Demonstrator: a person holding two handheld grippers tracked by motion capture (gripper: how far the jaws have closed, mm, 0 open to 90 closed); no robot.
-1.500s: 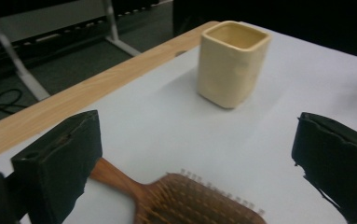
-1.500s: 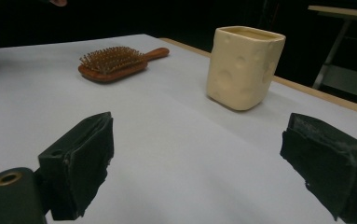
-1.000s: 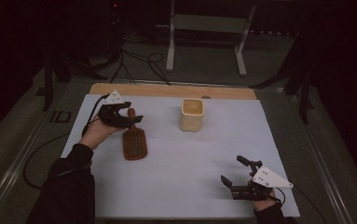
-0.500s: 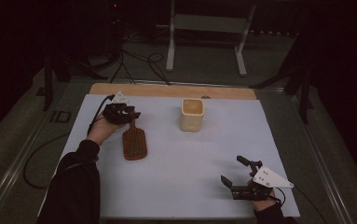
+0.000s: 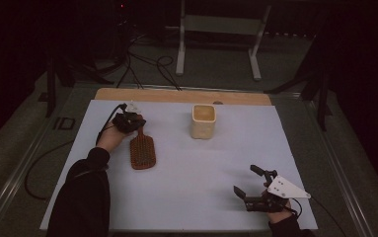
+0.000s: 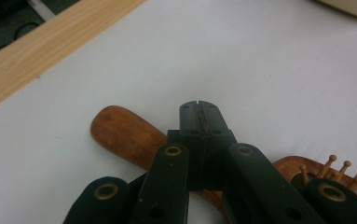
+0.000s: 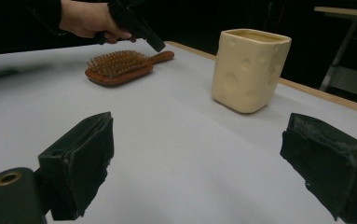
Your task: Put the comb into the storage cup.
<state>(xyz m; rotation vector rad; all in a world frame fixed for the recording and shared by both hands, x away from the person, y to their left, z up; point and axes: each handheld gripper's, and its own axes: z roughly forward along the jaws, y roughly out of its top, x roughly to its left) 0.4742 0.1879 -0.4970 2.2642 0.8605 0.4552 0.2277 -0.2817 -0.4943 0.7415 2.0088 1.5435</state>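
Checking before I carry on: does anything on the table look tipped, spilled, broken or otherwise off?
Nothing stands out. The wooden hairbrush lies flat, bristles up, and looks intact. The cream cup stands upright with no spill around it. The left tool is shut above the brush handle; the right tool is open over bare table.

The room is being kept dim, with only the white table sheet (image 5: 216, 173) being lit softly from above; the surroundings are being lost in near-black. The high view is being rendered grainy and muted. In the left gripper view, the wooden hairbrush (image 6: 125, 135) is being shown slightly soft, and shadows are being cast faintly.
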